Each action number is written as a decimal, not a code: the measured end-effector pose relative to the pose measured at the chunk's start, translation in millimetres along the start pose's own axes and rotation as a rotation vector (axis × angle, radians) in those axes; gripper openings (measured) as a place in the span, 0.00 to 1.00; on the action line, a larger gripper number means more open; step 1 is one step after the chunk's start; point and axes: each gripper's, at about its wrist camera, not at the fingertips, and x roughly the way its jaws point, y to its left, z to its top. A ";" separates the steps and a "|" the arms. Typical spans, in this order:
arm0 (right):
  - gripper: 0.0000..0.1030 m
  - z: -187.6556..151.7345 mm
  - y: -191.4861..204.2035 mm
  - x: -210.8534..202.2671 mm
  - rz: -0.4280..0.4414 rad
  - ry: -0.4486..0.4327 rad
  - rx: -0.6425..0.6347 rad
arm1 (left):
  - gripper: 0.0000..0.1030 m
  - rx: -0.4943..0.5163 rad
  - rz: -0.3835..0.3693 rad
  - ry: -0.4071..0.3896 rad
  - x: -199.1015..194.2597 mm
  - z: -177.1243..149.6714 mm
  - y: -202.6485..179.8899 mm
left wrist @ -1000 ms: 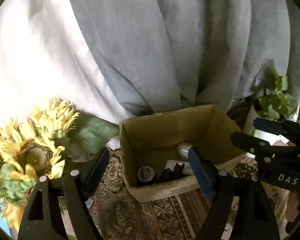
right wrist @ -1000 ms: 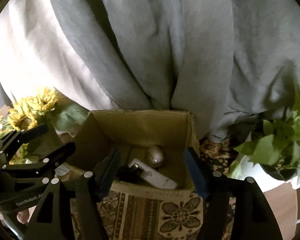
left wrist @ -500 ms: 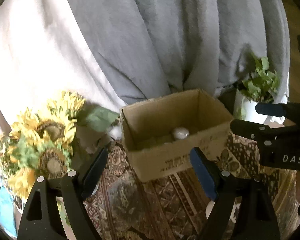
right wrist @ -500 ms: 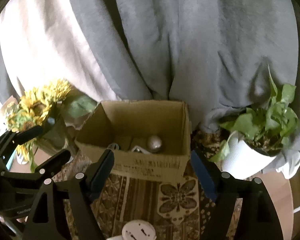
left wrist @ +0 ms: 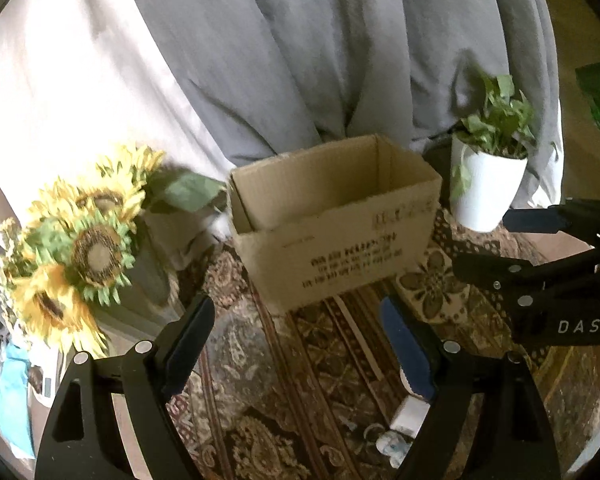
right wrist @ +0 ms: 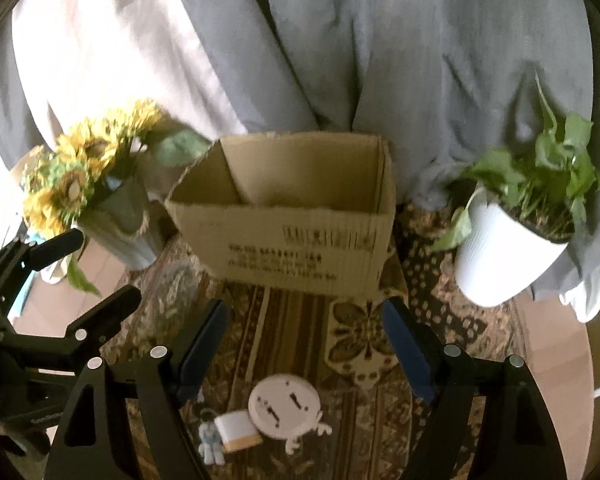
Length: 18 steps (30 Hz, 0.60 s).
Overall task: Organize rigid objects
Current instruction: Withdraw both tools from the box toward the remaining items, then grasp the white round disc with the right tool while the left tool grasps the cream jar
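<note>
Lower centre, right view: white disc (right wrist: 284, 407) rigid, light, slick; grip across rim. Both claws wide open, empty.

Matt corrugated cardboard box (right wrist: 300, 240); woven patterned rug (right wrist: 300, 332); soft grey cloth curtain (right wrist: 380, 60); smooth, ribbed white pot (right wrist: 496, 260); matt white plastic disc (right wrist: 284, 406); matt black plastic fingers (right wrist: 204, 344).

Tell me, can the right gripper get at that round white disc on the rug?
Probably yes. The round white disc lies flat on the rug just ahead of the open, empty right gripper, with nothing over it. A small white block touches its left edge.
</note>
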 end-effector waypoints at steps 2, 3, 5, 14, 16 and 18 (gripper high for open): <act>0.78 -6.1 -0.6 0.5 0.002 0.018 -0.006 | 0.83 0.004 -0.009 0.014 -0.1 -6.2 -3.7; 0.78 -9.0 -1.0 0.4 0.000 0.027 -0.010 | 0.83 0.007 -0.013 0.021 0.1 -8.8 -5.8; 0.78 -12.8 -1.3 1.0 -0.001 0.045 -0.015 | 0.83 0.008 -0.018 0.032 -0.2 -13.3 -8.0; 0.78 -37.8 -5.7 8.1 0.012 0.143 -0.024 | 0.83 0.026 -0.061 0.109 3.9 -42.3 -25.4; 0.78 -44.0 -5.6 10.8 0.016 0.162 -0.028 | 0.83 0.031 -0.070 0.129 6.0 -48.0 -28.8; 0.78 -49.8 -5.7 14.2 0.021 0.184 -0.031 | 0.83 0.032 -0.079 0.146 7.7 -53.2 -31.6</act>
